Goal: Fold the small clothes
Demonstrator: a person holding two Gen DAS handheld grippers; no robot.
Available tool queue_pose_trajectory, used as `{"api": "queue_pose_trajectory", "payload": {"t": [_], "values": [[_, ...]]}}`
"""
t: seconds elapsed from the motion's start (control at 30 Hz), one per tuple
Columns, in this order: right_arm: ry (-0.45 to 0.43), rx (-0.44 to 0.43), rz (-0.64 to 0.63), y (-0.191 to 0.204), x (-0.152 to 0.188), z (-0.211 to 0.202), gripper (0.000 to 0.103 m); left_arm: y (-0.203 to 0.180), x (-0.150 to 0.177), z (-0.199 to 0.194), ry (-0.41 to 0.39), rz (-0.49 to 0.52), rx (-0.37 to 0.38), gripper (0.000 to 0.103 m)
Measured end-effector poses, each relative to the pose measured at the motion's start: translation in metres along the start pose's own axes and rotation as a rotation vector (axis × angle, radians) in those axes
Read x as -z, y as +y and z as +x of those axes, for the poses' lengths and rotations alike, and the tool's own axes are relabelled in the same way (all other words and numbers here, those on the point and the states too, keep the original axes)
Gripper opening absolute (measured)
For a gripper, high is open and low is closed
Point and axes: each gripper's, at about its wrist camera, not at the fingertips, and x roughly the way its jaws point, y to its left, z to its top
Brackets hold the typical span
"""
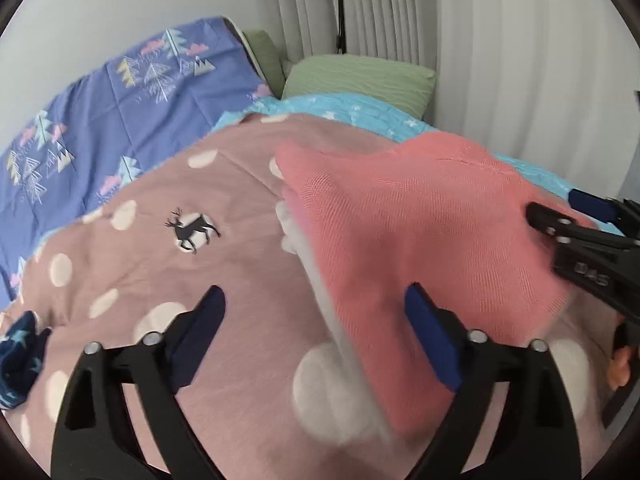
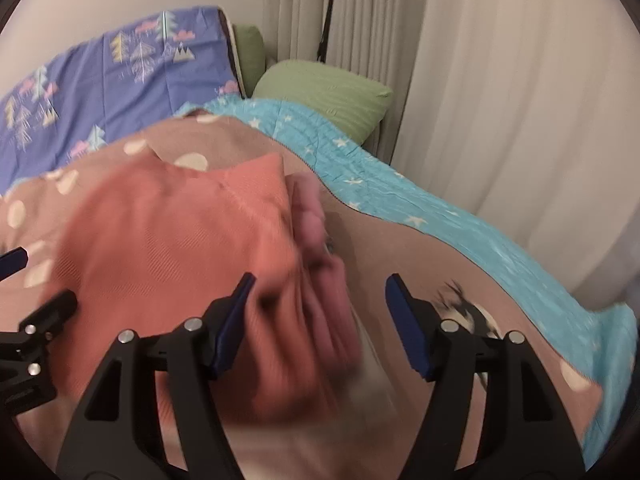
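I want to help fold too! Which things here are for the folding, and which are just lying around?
For the folding:
pink garment
left gripper
right gripper

Just lying around:
dotted deer blanket
turquoise star quilt
green pillow
purple tree sheet
dark blue star cloth
curtains

Two close wrist views angled down, sharing the coral garment (image 1: 420,220) on the bed (image 1: 240,360).

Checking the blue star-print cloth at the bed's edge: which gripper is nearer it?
Left. The left gripper is beside the star-print cloth; the right gripper lies beyond the pink garment.
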Motion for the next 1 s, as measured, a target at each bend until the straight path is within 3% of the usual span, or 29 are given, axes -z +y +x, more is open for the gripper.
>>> {"api": "queue_pose_trajectory", "payload": {"t": [0.1, 0.27, 0.43, 0.63, 0.73, 0.9, 1.0], "values": [[-0.078, -0.064, 0.053, -0.021, 0.014, -0.055, 0.083, 0.002, 0.006, -0.042, -0.065, 0.008, 0.012, 0.101], [-0.194, -0.092, 0.034, -0.032, 0.047, -0.148, 0.096, -0.005, 0.026, -0.115, -0.143, -0.017, 0.073, 0.102], [-0.299, -0.077, 0.026, -0.032, 0.085, -0.213, 0.101, -0.022, 0.054, -0.17, -0.212, -0.029, 0.024, 0.102], [-0.318, -0.118, 0.054, -0.034, 0.114, -0.259, 0.101, -0.027, 0.081, -0.21, -0.196, -0.029, 0.064, 0.102], [-0.279, -0.043, 0.023, -0.023, 0.118, -0.264, 0.101, -0.028, 0.095, -0.228, -0.199, -0.027, 0.042, 0.102], [-0.282, -0.061, 0.033, -0.018, 0.129, -0.291, 0.101, -0.023, 0.115, -0.259, -0.23, -0.042, 0.051, 0.102], [-0.274, -0.066, 0.045, -0.018, 0.134, -0.3, 0.101, -0.018, 0.124, -0.269, -0.206, -0.069, 0.082, 0.102]]}}
